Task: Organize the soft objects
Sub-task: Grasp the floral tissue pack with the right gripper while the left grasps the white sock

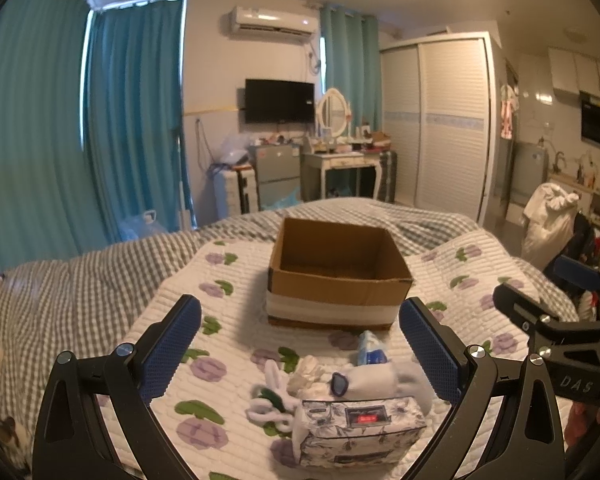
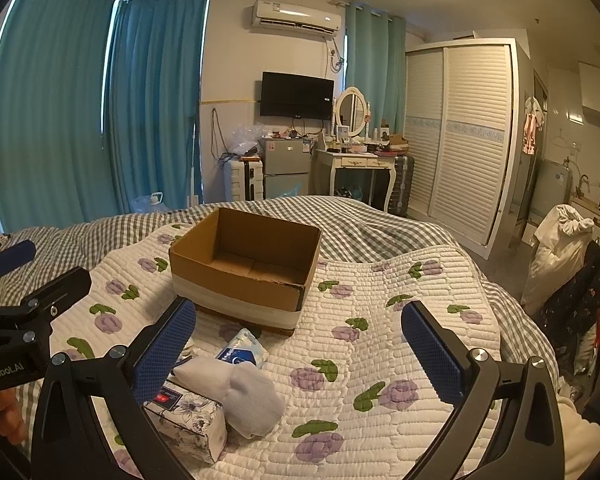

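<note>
A: Nearest item: floral tissue pack [image 1: 362,428], lying on the quilted bed cover [image 1: 236,320], between the spread, empty jaws of the left gripper [image 1: 300,352]. White sock bundle [image 1: 374,380] touches its far side; blue-white packet [image 1: 370,348] lies just before the cardboard box [image 1: 338,276], which appears empty.

B: Failure modes?

A: Items are crowded. Closing on the pack may pinch the sock bundle too; soft goods may sag and slip.

B: View differences?

A: Left view alone shows white plush pieces [image 1: 272,404] beside the pack. Right view shows the box floor; right gripper [image 2: 298,348] is released, holding nothing, over bare cover.
</note>
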Available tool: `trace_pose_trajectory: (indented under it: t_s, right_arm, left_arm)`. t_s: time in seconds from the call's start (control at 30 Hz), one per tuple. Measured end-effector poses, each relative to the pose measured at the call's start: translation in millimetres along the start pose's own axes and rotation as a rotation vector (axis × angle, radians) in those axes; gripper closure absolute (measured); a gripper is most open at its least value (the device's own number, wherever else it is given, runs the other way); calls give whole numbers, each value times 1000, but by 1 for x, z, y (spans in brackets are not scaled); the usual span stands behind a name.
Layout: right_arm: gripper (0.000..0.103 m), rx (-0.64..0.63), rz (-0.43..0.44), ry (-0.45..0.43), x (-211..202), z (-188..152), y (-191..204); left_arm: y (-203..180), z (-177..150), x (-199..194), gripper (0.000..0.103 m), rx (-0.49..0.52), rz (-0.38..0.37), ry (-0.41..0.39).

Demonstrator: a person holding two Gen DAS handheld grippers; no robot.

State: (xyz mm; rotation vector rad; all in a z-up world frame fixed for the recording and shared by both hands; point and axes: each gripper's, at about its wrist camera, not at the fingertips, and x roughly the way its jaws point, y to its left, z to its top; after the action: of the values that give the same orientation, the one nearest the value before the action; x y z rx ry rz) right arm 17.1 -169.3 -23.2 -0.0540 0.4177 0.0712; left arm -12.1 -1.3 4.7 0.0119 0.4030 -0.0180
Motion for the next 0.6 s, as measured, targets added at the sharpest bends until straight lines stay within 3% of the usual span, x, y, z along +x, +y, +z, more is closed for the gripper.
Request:
trace_pose_trajectory:
  t_s: [0.17, 0.37, 0.47, 0.6]
  right_arm:
    - [0, -64, 47, 40, -1, -9, 13]
    - [0, -104, 211, 228, 32, -57, 44]
    - [0, -127, 241, 303, 54, -76, 62]
    - [8, -137, 280, 374, 77, -94, 78]
  left_arm:
    - [9, -7, -2, 2, 18, 2, 38]
    - [35, -43, 13, 2, 6, 51, 158]
    - [42, -59, 19, 2, -5, 66, 203]
    - [50, -69, 27, 2, -20, 75, 234]
